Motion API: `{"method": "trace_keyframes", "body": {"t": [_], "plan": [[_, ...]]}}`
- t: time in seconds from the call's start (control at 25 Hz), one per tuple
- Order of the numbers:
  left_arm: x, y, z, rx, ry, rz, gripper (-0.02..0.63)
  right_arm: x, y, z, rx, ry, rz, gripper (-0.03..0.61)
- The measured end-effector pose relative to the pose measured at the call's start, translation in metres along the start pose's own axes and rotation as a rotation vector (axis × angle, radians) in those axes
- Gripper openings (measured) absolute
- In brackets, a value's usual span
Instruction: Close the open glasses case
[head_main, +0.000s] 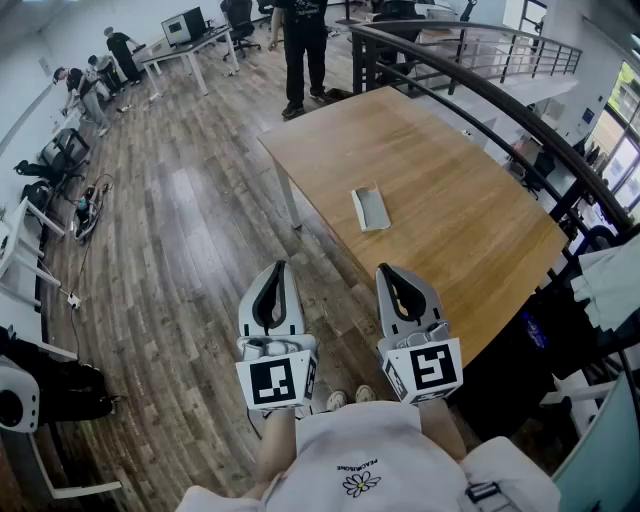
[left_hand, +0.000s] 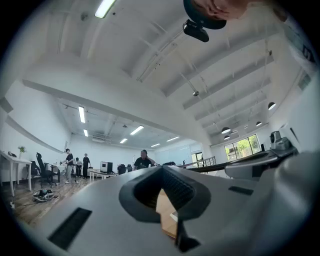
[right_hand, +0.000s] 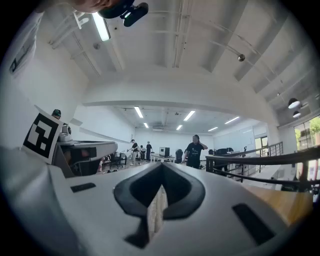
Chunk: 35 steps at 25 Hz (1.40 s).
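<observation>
The open glasses case (head_main: 370, 208), pale grey with its lid laid back, lies on the wooden table (head_main: 450, 200) near the table's left edge. In the head view both grippers are held side by side over the floor, well short of the table. My left gripper (head_main: 279, 267) is shut with nothing in it, and my right gripper (head_main: 384, 269) is shut and empty too, pointing towards the table's near edge. In the left gripper view the left gripper (left_hand: 162, 169) shows a thin strip of table through its jaws. The right gripper (right_hand: 161, 166) looks level across the room.
A black curved railing (head_main: 480, 90) runs behind the table. A person in black (head_main: 303, 50) stands at the table's far end. Desks, chairs and other people (head_main: 90, 85) are at the far left, and a cable and white furniture (head_main: 30, 250) along the left wall.
</observation>
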<state>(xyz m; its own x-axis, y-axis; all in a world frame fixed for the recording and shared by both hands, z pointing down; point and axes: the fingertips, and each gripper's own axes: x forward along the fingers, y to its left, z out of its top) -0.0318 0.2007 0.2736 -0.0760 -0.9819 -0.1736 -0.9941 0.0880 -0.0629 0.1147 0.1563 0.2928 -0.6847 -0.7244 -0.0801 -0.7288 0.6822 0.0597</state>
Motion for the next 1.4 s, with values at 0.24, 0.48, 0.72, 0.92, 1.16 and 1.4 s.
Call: {"method": "trace_keyframes", "body": {"t": [0.24,0.48,0.72,0.92,1.16,1.4], "plan": [[-0.001,0.002,-0.003,0.006,0.005,0.006,0.017,0.0,0.005,0.001,-0.014,-0.008,0.015,0.008],[0.002,-0.006,-0.001,-0.002,-0.003,0.021,0.017,-0.004,0.004,0.005,0.001,-0.021,0.078,0.008],[0.006,-0.022,0.005,0.016,-0.04,0.033,0.017,-0.01,-0.005,0.011,0.011,-0.075,0.116,0.009],[0.0,-0.029,0.013,0.046,-0.057,0.055,0.017,-0.016,-0.01,0.008,0.062,-0.084,0.147,0.008],[0.008,-0.038,0.017,0.042,-0.081,0.064,0.017,-0.021,-0.019,0.014,0.067,-0.129,0.188,0.008],[0.031,-0.038,0.016,0.057,-0.109,0.036,0.017,-0.006,-0.029,0.012,0.061,-0.146,0.175,0.009]]}}
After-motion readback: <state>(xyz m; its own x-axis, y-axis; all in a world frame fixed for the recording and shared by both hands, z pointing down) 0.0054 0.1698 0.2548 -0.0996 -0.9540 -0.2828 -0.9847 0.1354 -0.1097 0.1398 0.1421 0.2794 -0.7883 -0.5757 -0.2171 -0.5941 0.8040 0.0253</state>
